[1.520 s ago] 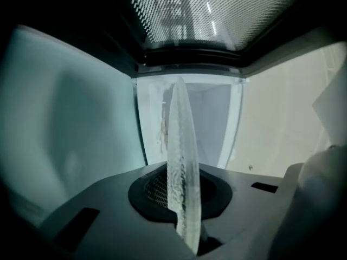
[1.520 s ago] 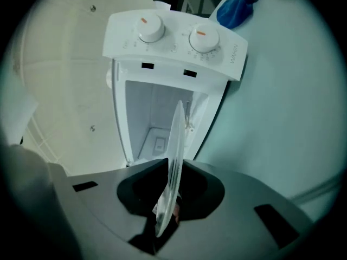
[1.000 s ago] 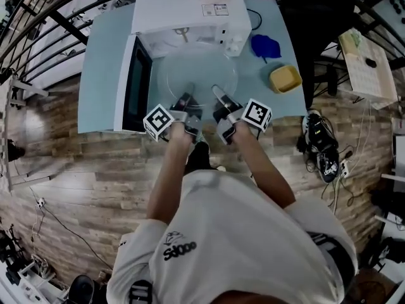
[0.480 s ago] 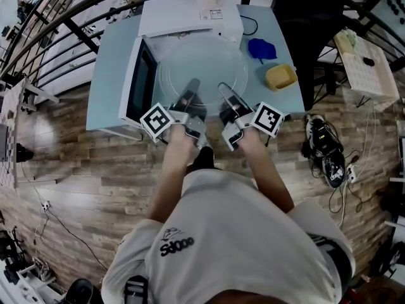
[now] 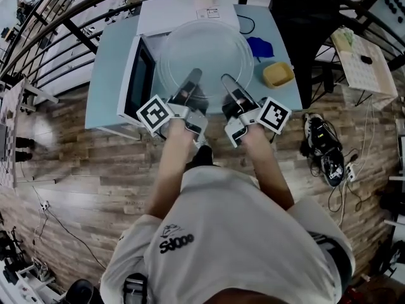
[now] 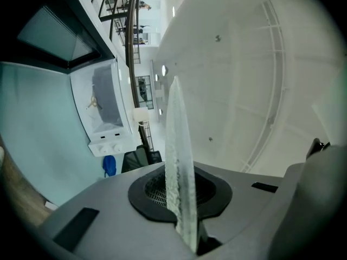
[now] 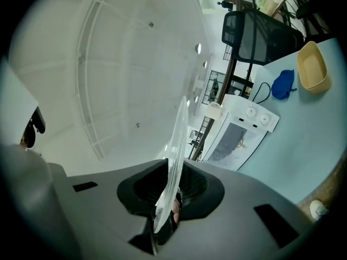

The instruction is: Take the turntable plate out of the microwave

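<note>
Wood floor [image 5: 95, 163] underfoot. Left gripper [image 5: 192, 81] and right gripper [image 5: 229, 84] each pinch the glass turntable plate [image 5: 205, 46] by its near rim, clear of the open microwave [image 5: 142, 81] beyond. Best carried level, both grips matched.

- A lab-like recording room is suggested.
- A microwave [image 5: 180, 12] is set on a pale blue table [image 5: 107, 75] over a wood-plank floor [image 5: 76, 170].
- Loose cables [image 5: 324, 152] are left on that floor, and black metal railings [image 5: 74, 29] are seen behind.
</note>
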Tool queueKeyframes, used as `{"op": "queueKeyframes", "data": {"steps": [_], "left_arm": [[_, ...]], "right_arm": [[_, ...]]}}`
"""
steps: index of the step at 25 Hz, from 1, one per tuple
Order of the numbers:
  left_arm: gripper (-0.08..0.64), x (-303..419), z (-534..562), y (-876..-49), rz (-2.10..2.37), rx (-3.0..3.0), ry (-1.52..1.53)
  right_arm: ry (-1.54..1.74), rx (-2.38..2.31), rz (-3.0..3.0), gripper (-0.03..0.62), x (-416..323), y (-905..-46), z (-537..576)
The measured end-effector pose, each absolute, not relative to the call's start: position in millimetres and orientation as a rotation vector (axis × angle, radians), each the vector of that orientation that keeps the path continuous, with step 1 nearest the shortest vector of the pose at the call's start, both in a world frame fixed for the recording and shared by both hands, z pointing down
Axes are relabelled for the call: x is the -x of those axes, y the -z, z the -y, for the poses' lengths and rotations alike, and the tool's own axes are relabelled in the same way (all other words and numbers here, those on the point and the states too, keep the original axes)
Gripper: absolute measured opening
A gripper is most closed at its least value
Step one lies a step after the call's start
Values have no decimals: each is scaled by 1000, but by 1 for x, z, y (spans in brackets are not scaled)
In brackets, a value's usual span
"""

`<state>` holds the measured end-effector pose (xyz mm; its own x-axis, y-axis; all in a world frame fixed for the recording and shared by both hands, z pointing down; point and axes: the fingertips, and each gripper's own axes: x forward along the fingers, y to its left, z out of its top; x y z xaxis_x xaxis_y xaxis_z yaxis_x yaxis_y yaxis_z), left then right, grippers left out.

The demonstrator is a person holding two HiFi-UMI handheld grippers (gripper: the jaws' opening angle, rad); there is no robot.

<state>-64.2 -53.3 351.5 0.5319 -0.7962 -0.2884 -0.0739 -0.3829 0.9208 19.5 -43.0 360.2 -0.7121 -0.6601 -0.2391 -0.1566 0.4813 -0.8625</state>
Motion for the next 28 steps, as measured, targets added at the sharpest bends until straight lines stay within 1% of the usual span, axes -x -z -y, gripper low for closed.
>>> {"op": "queueKeyframes", "data": {"steps": [13, 28], "left_arm": [[38, 63, 54, -340, 701, -1820, 967], [38, 68, 51, -342, 745, -1804, 988]], "right_arm": [[1158, 651, -2188, 40, -20, -348, 44], [1222, 584, -2153, 35, -16, -352, 46]]}}
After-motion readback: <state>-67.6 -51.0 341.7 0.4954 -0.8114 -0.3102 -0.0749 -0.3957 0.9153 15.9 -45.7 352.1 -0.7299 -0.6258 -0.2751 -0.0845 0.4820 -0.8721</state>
